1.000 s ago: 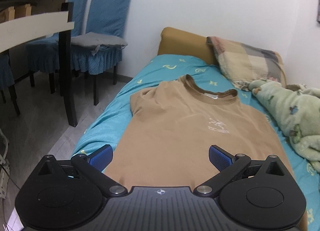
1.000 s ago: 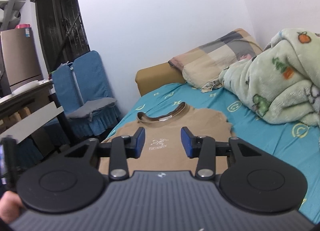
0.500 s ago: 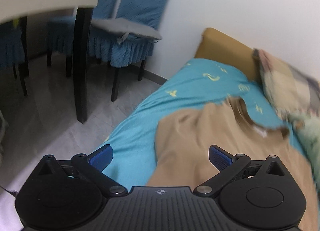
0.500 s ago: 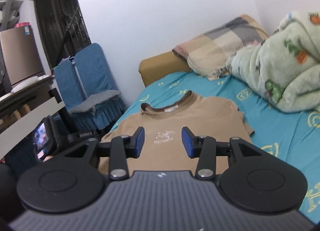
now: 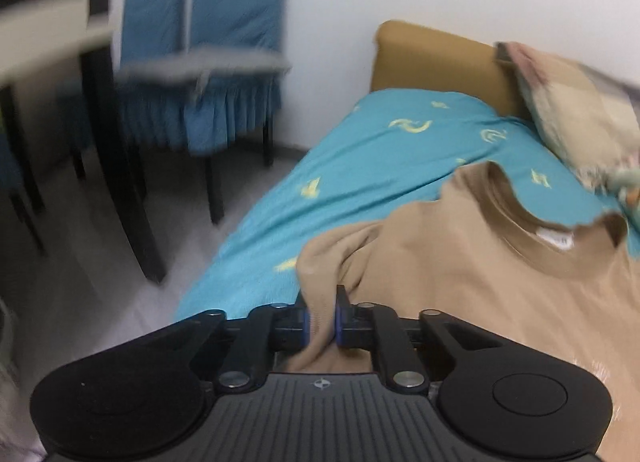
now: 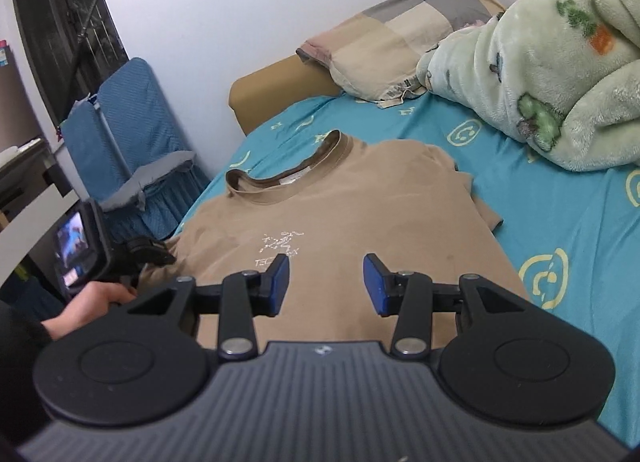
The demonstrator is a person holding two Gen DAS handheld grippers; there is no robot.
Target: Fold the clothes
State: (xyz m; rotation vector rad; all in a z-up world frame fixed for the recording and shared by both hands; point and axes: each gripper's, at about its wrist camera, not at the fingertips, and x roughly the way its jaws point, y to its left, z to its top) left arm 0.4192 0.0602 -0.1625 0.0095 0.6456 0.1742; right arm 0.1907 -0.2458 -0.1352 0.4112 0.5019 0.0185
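Note:
A brown T-shirt (image 5: 480,282) lies flat, front up, on the bed, with its collar toward the headboard. My left gripper (image 5: 321,314) is at the shirt's left sleeve (image 5: 320,262); its jaws are closing and the blue pads pinch a fold of sleeve fabric between them. In the right wrist view the T-shirt (image 6: 340,201) fills the middle, and the left gripper (image 6: 160,256), held by a hand (image 6: 92,302), sits at the shirt's left edge. My right gripper (image 6: 326,282) hovers open above the shirt's lower chest, nothing between its pads.
A teal bed sheet (image 5: 360,165) covers the bed. A checked pillow (image 6: 392,33) leans on the brown headboard (image 5: 432,57). A bunched green blanket (image 6: 560,73) lies at the right. Blue-covered chairs (image 5: 208,61) and a dark table leg (image 5: 120,161) stand left of the bed.
My left gripper swung left and down to the shirt's left sleeve and went from wide open to closed on it. The right gripper sank a little closer to the shirt, still open.

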